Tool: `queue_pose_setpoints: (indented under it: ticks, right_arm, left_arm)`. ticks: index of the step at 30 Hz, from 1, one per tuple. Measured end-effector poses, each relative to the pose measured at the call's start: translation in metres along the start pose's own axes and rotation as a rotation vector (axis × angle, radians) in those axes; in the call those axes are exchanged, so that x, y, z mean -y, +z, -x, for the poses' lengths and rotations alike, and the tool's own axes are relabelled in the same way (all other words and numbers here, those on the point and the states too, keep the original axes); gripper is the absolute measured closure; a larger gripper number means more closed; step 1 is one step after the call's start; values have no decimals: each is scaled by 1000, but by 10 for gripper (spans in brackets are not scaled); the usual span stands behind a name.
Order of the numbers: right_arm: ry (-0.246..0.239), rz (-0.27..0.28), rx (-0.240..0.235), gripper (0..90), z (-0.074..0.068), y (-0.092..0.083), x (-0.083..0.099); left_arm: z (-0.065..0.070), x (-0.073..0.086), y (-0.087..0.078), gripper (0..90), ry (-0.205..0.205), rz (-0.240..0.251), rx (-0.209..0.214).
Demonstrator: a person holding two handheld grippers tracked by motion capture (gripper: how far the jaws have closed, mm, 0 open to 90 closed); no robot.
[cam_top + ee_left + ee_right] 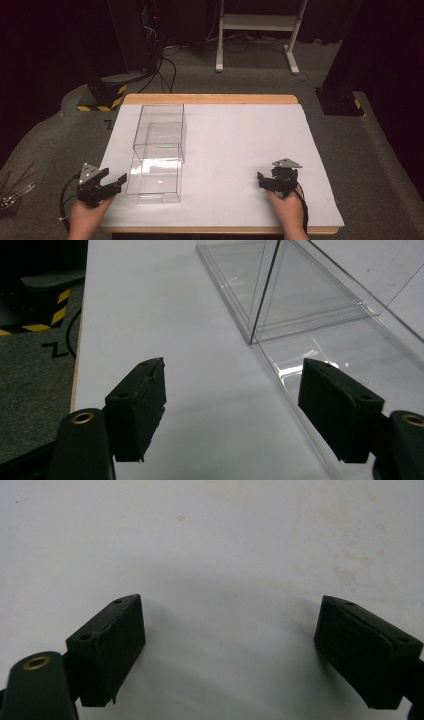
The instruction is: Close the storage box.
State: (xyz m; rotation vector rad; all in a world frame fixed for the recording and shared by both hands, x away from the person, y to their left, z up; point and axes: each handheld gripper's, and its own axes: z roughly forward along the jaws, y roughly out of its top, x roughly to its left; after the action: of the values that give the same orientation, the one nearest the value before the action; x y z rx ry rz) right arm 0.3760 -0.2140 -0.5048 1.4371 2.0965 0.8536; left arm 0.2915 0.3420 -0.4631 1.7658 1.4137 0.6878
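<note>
The left gripper (111, 183) sits low over the white sheet (235, 150) with its jaws spread wide and nothing between them. In the left gripper view its right-hand pad (340, 410) hangs just over the near edge of the clear plastic box (156, 165), while the other pad (136, 407) stands over bare sheet on the outer side. The box lies just ahead and to the right of this gripper, a long transparent case of two nested or joined sections, running away from the person toward the far edge of the wooden table (210, 99).

The right gripper (272, 181) is well apart from the box, out to that gripper's left; its jaws are likewise spread and empty, pointing down at plain, faintly stained sheet.

The step in hand looks like a reach by the left gripper for the near end of the box. To do it well, the jaws should straddle one thin wall rather than the whole body, and close gently, since smooth clear plastic is likely to slip or flex. Bringing the right gripper across to steady the far section would probably stop the box sliding on the sheet.
</note>
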Motion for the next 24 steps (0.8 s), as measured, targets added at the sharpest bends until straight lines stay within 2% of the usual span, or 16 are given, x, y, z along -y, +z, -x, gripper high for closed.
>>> queue_pose_setpoints:
  ticks: [13, 18, 24]
  right_arm:
    - [-1, 0, 2, 129, 0, 0, 0]
    - [-1, 0, 1, 129, 0, 0, 0]
    - [-2, 0, 2, 129, 0, 0, 0]
  left_arm:
    - [1, -9, -16, 270, 2, 66, 8]
    - [7, -15, -25, 250, 6, 106, 27]
    - [13, -16, -31, 231, 13, 129, 51]
